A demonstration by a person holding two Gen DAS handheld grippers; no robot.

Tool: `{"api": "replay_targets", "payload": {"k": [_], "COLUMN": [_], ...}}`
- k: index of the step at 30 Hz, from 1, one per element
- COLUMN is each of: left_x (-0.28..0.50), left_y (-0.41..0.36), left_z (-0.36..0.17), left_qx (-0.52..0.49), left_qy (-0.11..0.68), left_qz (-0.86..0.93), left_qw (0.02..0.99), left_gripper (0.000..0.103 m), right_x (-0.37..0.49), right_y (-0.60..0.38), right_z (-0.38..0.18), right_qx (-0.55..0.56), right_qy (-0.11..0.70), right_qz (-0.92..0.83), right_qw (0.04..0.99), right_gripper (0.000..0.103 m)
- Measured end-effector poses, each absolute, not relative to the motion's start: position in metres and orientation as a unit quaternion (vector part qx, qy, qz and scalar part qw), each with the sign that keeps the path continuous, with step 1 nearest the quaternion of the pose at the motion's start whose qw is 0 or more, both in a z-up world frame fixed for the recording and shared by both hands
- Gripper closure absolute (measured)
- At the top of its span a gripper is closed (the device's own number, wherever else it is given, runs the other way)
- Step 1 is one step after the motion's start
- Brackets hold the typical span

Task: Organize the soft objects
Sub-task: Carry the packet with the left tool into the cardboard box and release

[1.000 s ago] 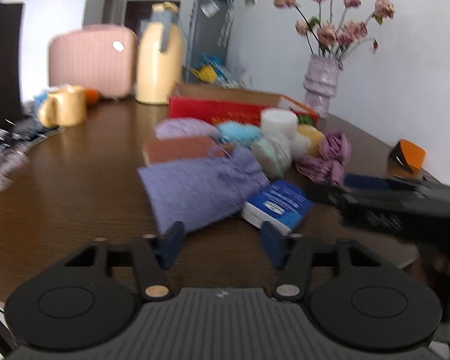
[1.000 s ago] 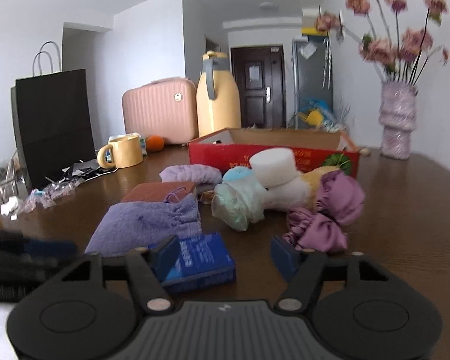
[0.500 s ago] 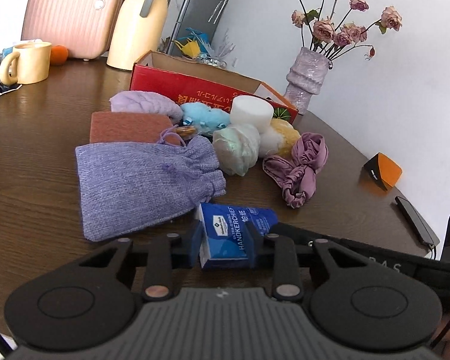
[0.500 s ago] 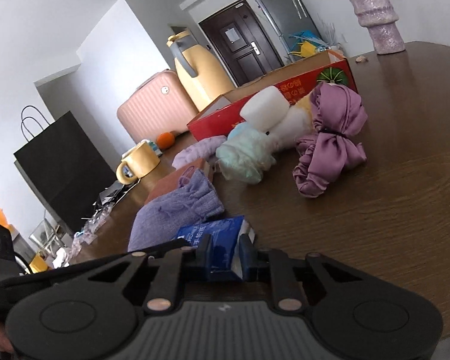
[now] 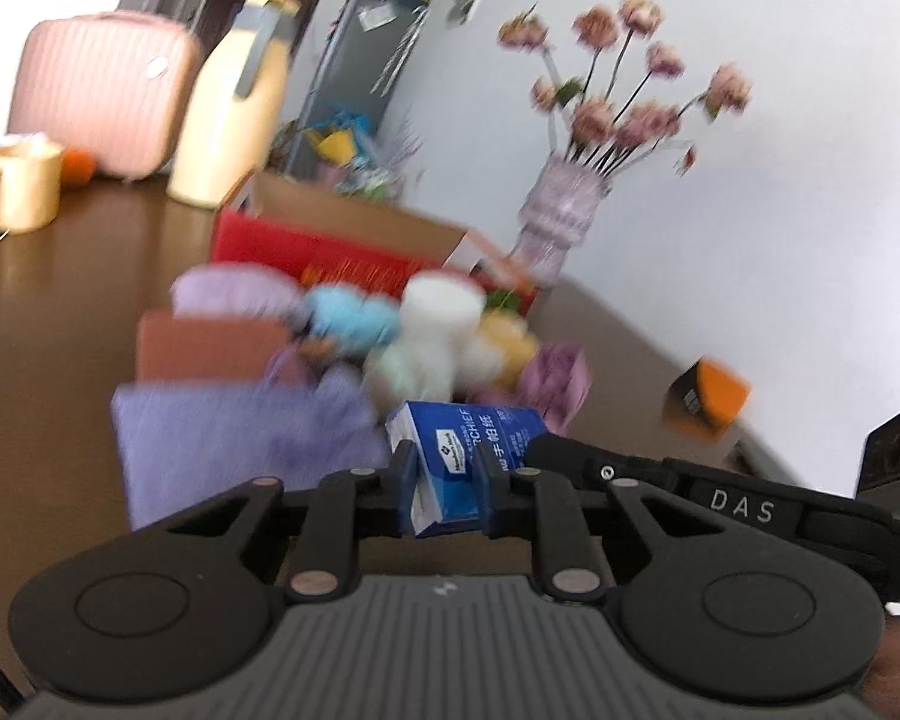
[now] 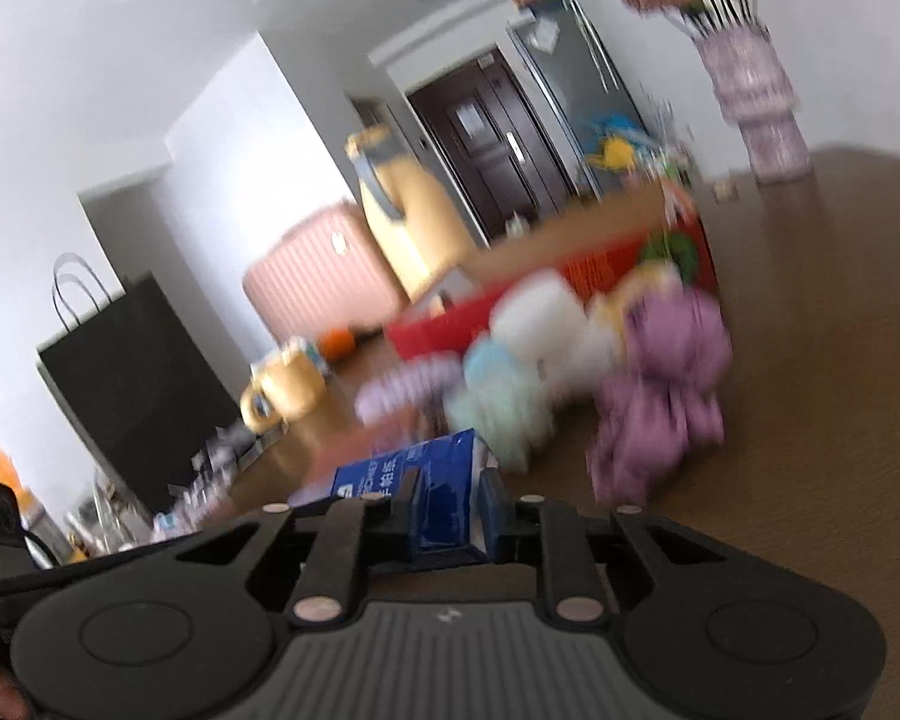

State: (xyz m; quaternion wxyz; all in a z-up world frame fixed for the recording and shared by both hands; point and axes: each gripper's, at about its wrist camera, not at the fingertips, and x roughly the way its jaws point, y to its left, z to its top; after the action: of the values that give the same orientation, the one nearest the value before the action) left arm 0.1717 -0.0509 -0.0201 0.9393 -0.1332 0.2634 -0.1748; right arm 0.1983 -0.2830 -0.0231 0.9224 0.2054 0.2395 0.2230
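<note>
Fingers of both grippers, left (image 5: 444,489) and right (image 6: 453,516), have just closed on one blue tissue pack (image 5: 471,453), each clamping an opposite end. Pack's long axis spans between them; the red box (image 5: 324,252) lies ahead, beyond the pile.

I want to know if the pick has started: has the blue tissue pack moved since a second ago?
Yes. The blue tissue pack, flat beside the purple pouch earlier, now sits clamped between both grippers, apparently raised.
</note>
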Motion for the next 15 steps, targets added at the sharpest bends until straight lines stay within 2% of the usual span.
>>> {"api": "replay_targets", "payload": {"k": [4,7,12,15], "left_x": [0.205,0.265,0.418,0.509], "left_y": [-0.048,-0.044,-0.031,-0.021], "left_z": [0.015,0.045,0.075,0.069], "left_qx": [-0.135,-0.141,-0.157,-0.163], "left_qy": [0.235,0.227,0.285,0.328], "left_qz": [-0.199,-0.213,-0.204,-0.184], "left_qw": [0.942,0.940,0.923,0.912], "left_gripper": [0.083,0.084,0.085,0.085], "right_x": [0.259,0.331,0.490,0.578], "right_y": [-0.283,-0.275,-0.258,-0.239], "right_z": [0.021,0.047,0.066,0.052], "right_qx": [0.192,0.177,0.207,0.205], "right_qy": [0.205,0.205,0.288,0.346], "right_qz": [0.230,0.223,0.214,0.198], "right_qw": [0.932,0.936,0.910,0.894], "right_gripper": [0.084,0.084,0.084,0.085]}}
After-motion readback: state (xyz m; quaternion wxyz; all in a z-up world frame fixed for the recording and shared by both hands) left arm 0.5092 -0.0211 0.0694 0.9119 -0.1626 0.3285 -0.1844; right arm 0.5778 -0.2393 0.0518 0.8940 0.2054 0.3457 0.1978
